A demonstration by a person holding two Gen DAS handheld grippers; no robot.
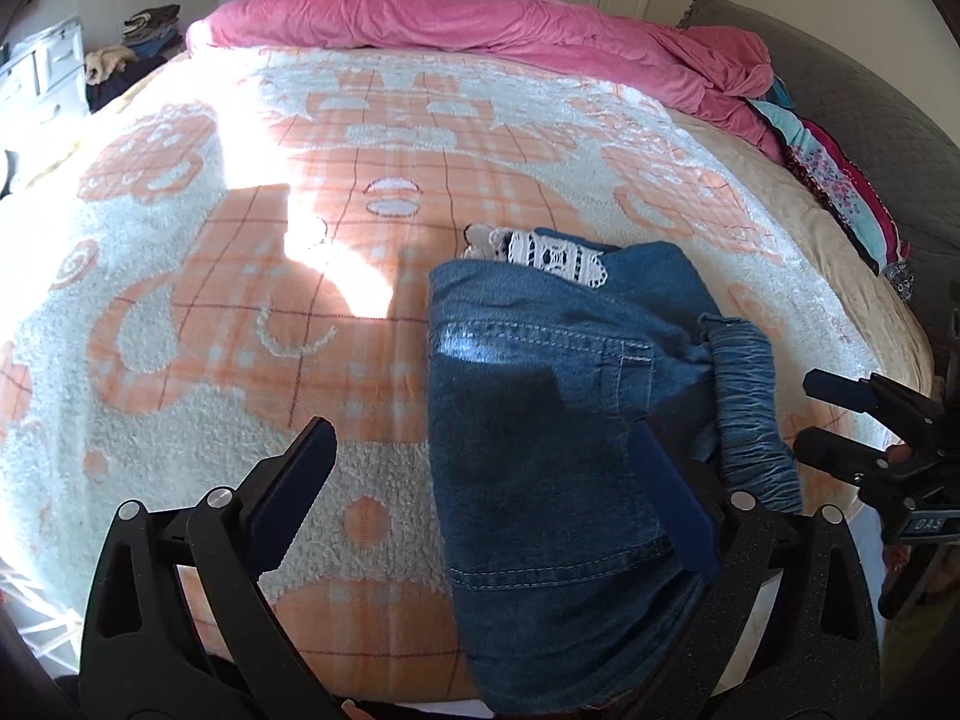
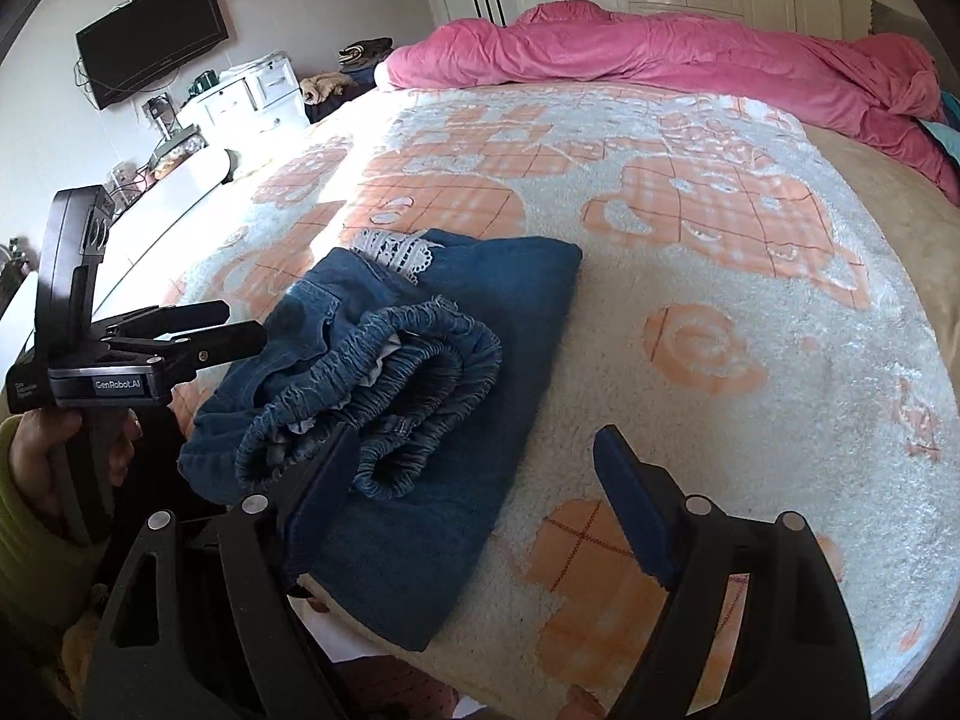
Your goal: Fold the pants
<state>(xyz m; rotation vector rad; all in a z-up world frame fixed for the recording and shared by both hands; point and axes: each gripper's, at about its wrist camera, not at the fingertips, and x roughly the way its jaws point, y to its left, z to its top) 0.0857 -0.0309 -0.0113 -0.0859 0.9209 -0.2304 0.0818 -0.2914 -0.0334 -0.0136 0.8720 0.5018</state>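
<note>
Both grippers (image 1: 480,456) (image 2: 480,456) angled down, open.

Folded pants (image 2: 420,396) on blanket (image 2: 720,312), duvet (image 2: 660,48) behind.

Bed under fuzzy peach-and-white patterned blanket (image 2: 690,276); crumpled pink duvet (image 2: 660,48) at its far edge, black wall TV (image 2: 153,39) beyond its left side.

"GenRobot.AI" on the left gripper (image 2: 204,324)
</note>
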